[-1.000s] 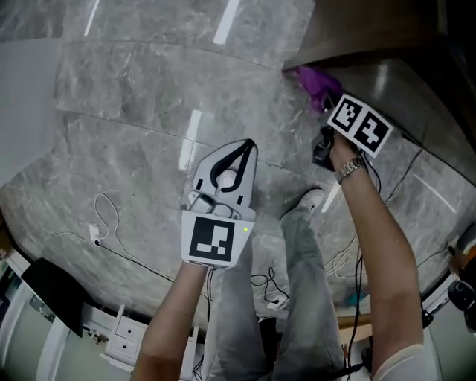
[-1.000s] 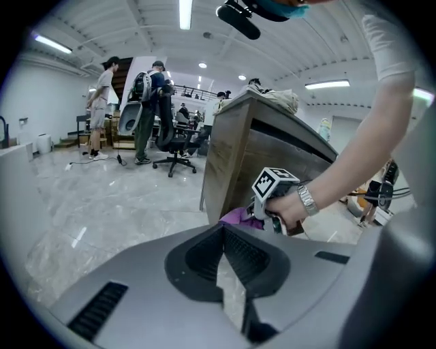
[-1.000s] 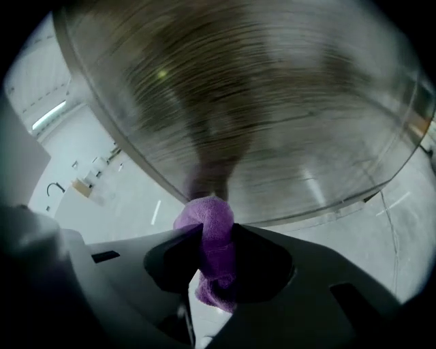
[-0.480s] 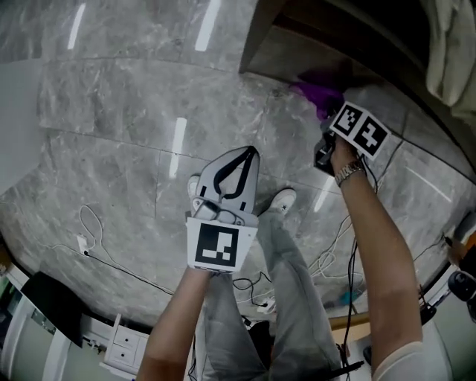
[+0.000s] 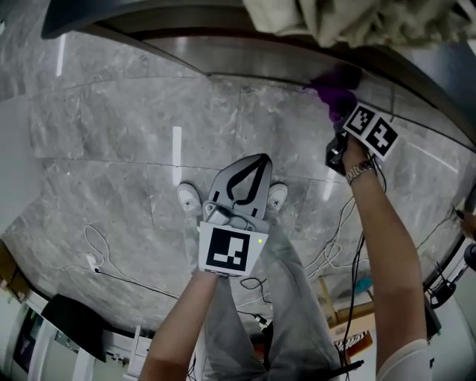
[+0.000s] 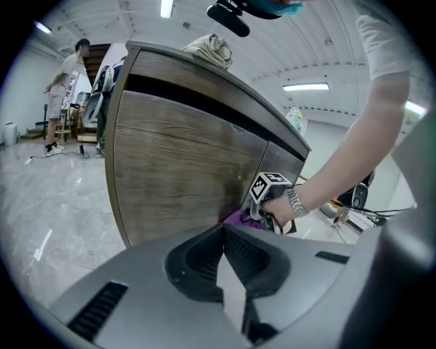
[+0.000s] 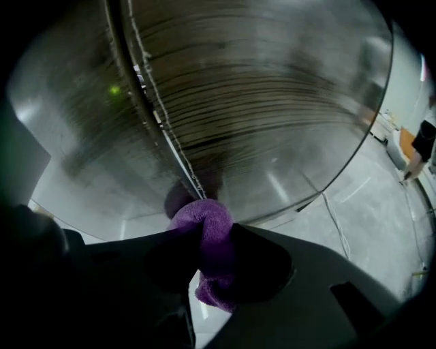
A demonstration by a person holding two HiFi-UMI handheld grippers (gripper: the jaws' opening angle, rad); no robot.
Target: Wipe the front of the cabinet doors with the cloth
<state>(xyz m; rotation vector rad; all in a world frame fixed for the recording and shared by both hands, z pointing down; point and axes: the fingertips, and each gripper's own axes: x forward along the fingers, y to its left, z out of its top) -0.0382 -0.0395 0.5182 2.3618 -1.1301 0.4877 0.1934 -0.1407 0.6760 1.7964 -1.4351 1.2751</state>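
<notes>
The wooden cabinet (image 6: 184,170) has two doors that meet at a seam (image 7: 157,116). My right gripper (image 7: 208,232) is shut on a purple cloth (image 7: 204,221) and presses it against the door front low down, right at the seam. In the head view the cloth (image 5: 335,93) sits at the cabinet's base, just beyond the right gripper (image 5: 343,119). The left gripper view shows the same cloth (image 6: 238,218) against the door. My left gripper (image 5: 260,160) is shut and empty. It hangs above the floor, apart from the cabinet (image 5: 223,63).
A beige bundle of fabric (image 5: 335,22) lies on top of the cabinet. Cables (image 5: 97,253) trail over the grey marble floor behind me. A low white unit (image 5: 67,320) stands at the lower left. A person (image 6: 65,95) stands far off beyond the cabinet's left end.
The head view has swung up, so the cabinet now spans the top. My right gripper with the cloth has shifted a little right along the cabinet front. The left gripper stays shut.
</notes>
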